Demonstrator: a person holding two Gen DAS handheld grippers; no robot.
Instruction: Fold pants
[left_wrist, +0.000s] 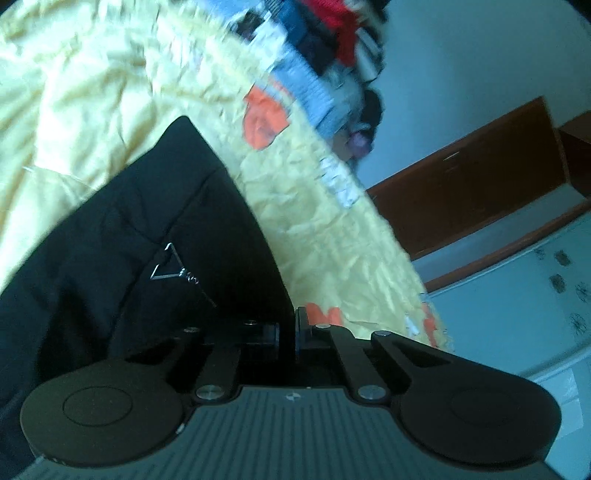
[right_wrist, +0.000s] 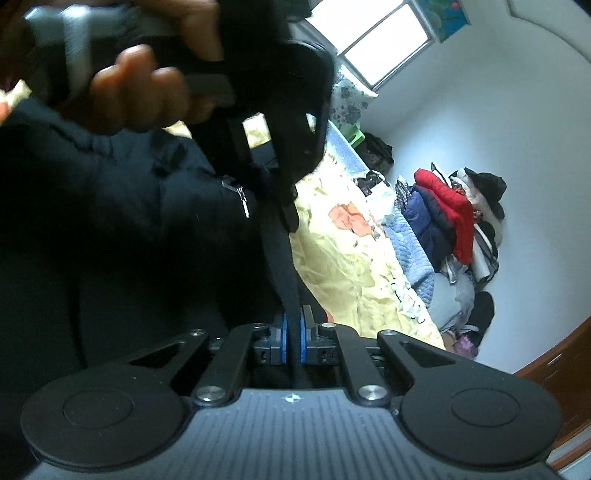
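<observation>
The right tool is clamped on a thick black edge of the black pants, which runs up between its blue pads. The left tool is also pressed together on an edge of the same pants, at their right border in its own view. In the right wrist view, a hand holds the left tool above the pants.

The pants are lifted partly over the bed, with a zipper pull showing. I judge the fold is only starting: both edges are gripped, but no neat folded shape is seen yet.

Under the pants lies a wrinkled yellow bedsheet with orange patches. Beyond the pants, a pile of clothes leans on the white wall, and a window is above.
</observation>
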